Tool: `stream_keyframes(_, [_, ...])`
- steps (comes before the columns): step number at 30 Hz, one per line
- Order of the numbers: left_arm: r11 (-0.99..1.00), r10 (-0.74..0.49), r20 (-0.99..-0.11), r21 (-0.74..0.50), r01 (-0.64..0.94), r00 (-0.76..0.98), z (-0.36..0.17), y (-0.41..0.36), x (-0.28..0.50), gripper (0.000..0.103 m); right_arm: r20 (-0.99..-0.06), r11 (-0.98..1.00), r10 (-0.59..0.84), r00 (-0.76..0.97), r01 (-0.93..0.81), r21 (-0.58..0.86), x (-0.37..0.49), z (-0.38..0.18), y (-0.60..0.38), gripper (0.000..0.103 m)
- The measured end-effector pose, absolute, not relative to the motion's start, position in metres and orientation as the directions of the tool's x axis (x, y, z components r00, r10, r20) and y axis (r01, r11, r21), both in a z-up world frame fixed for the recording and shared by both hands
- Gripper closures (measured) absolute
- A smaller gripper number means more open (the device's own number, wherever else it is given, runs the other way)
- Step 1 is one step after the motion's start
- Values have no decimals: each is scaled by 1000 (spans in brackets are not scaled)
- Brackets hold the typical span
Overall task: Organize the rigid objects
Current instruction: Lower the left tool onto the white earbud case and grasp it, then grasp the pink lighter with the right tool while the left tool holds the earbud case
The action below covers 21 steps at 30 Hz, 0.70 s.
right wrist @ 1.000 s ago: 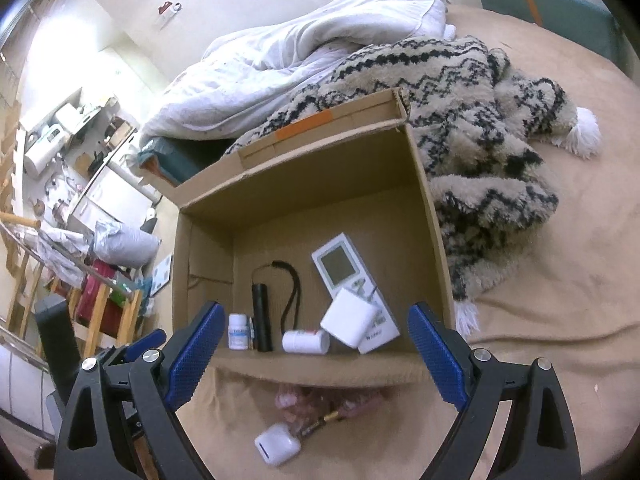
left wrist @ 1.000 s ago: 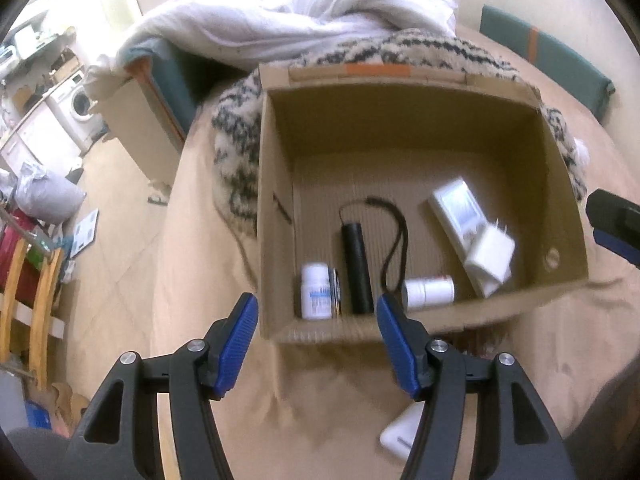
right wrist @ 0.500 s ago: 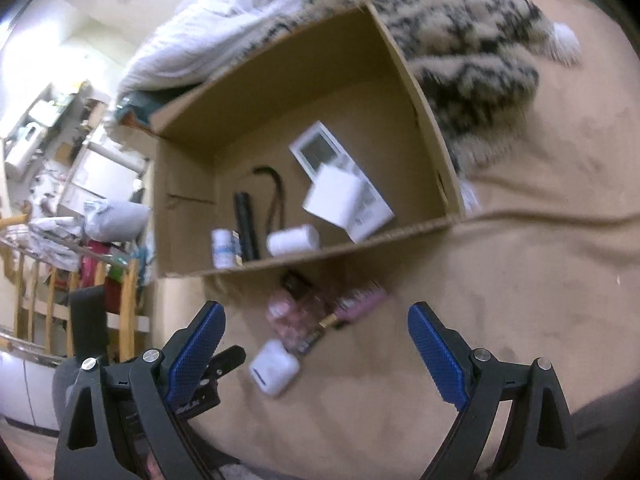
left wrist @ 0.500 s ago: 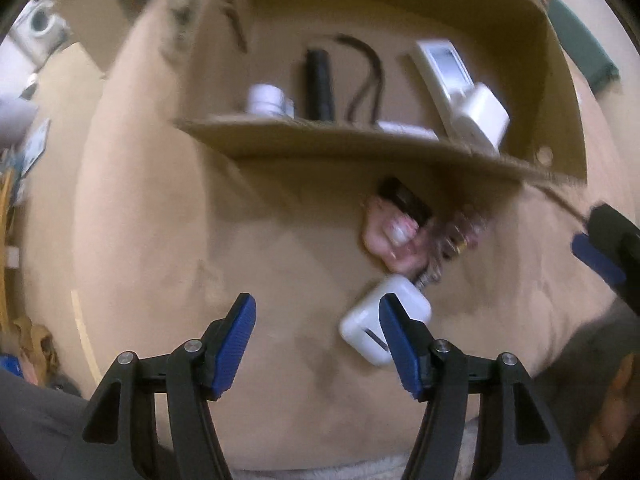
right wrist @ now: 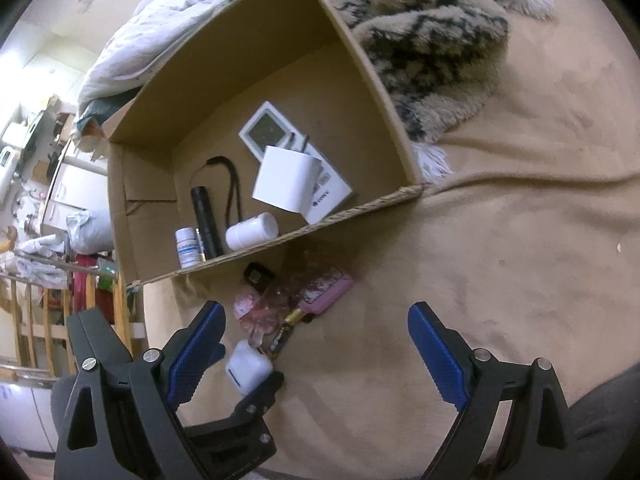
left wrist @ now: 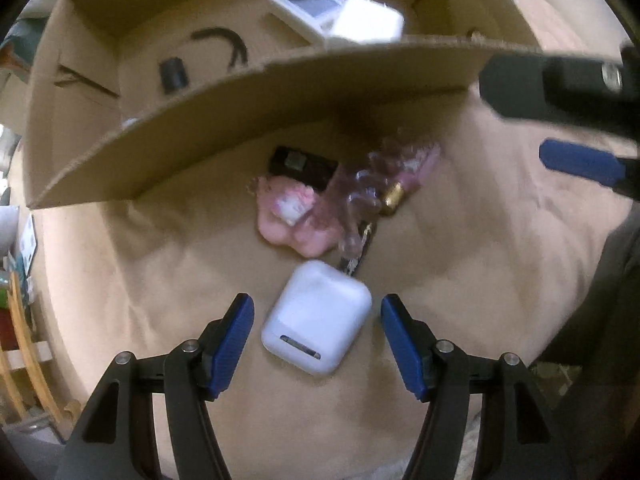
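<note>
L gripper open astride earbud case

My left gripper points down at the tan blanket; its blue pads straddle a white earbud case with a gap on each side. Beyond the case: a pink cluster, a black item, a brass-coloured piece, all blurred. Cardboard box above holds a white remote and a white charger block. Right gripper's blue pad shows at the right edge.
</note>
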<state>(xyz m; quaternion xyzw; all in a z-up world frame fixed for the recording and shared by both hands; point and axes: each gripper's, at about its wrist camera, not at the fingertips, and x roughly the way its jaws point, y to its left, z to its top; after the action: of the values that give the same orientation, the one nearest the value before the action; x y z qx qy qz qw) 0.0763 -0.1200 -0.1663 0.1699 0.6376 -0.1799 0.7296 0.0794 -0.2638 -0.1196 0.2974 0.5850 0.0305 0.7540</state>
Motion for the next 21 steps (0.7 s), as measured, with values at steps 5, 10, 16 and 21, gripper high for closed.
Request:
stream_keyframes(5, [897,-90,-990,-32,440,110,-165,-112,78,61,-868,805,406,286,339,487,83,-131,-267,5])
stream_keyframes(10, [951,-105,-989,-70,302,101,-156,-75,89,63,-868,805,408,282,338,488,88,-133,-268,5])
stream_keyframes(16, [993,-95,-986,-84,87,134,-145,-22,104,63,-763,672,531,368,365,644,91,-124,-290,5])
stream_keyframes(21, [994,-111,-984,-114,-7,142,-141,0,110,63,-755,692,554,351,311,652,90,-120,-279,5])
